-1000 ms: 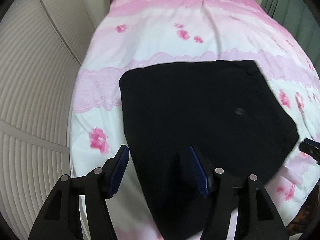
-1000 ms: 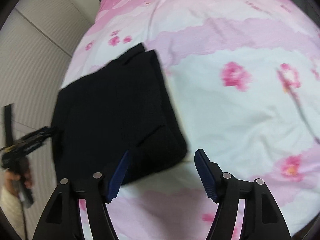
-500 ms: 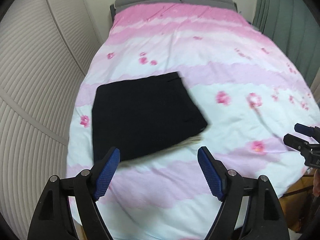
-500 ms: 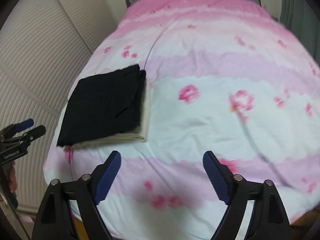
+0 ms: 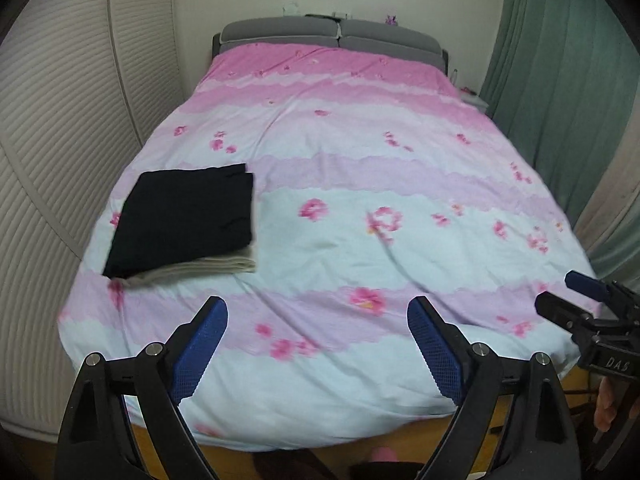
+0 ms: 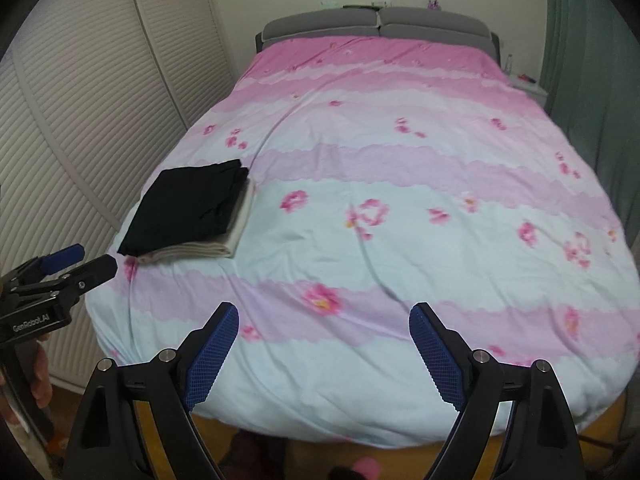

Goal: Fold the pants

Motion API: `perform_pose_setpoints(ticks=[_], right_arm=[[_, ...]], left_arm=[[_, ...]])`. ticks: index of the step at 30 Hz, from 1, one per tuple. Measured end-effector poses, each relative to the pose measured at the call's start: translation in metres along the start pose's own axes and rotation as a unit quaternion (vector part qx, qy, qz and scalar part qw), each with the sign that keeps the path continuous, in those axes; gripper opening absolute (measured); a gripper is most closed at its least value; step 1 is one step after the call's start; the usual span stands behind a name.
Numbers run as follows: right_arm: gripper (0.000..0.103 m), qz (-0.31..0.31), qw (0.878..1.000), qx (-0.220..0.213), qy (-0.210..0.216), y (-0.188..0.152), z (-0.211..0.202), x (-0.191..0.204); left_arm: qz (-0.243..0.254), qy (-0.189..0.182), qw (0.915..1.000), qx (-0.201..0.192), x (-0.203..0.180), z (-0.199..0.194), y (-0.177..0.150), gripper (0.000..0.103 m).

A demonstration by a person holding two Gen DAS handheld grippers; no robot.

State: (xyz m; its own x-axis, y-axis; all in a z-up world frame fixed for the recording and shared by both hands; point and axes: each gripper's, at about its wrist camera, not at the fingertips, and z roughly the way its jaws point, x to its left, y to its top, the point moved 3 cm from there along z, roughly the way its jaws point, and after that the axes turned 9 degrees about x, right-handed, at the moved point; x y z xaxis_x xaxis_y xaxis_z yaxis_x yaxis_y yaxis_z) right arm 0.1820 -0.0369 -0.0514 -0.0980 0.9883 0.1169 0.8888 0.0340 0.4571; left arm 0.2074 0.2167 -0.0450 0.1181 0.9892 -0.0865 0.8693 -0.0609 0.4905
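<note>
The folded black pants (image 5: 184,216) (image 6: 188,208) lie near the left edge of the bed, stacked on a folded beige garment (image 5: 208,266) (image 6: 200,250). My left gripper (image 5: 316,304) hangs over the foot of the bed, well back from the pants, its jaws opening with nothing between them. My right gripper (image 6: 324,308) is also back over the foot end, jaws wide and holding nothing. Each gripper shows at the edge of the other's view: the right gripper (image 5: 564,294) at the right side, the left gripper (image 6: 90,259) at the left side, held by a hand.
A pink and white flowered cover (image 5: 360,240) spreads over the bed, with a grey headboard (image 5: 328,34) at the far end. Louvred doors (image 5: 60,120) run close along the left side and a green curtain (image 5: 560,80) along the right. Wooden floor (image 5: 224,452) shows below the foot.
Both grippers have pulled back and up from the black pants, which now lie far off on the bed. Both sets of jaws have spread wider. The beige garment under the pants has come into view.
</note>
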Motion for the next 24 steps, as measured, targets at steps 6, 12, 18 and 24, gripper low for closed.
perform_pose_setpoints(ticks=[6,12,18,24], right_arm=[[0.088,-0.006,1.0,-0.019,-0.012,-0.029,-0.051,-0.043],[0.088,0.006,0.999,-0.038,-0.02,-0.049,-0.083,-0.074],[0.088,0.018,0.998,-0.052,-0.023,-0.062,-0.101,-0.085],[0.088,0.02,0.997,-0.067,-0.023,-0.068,-0.117,-0.085]], left_arm=[[-0.005,-0.007,0.9995,-0.03,-0.055,-0.031,-0.024,0.093],[0.016,-0.012,0.999,-0.04,-0.09,-0.051,-0.035,0.093],[0.038,-0.006,0.998,-0.049,-0.111,-0.07,-0.042,0.093],[0.041,-0.002,0.9972,-0.063,-0.116,-0.085,-0.044,0.093]])
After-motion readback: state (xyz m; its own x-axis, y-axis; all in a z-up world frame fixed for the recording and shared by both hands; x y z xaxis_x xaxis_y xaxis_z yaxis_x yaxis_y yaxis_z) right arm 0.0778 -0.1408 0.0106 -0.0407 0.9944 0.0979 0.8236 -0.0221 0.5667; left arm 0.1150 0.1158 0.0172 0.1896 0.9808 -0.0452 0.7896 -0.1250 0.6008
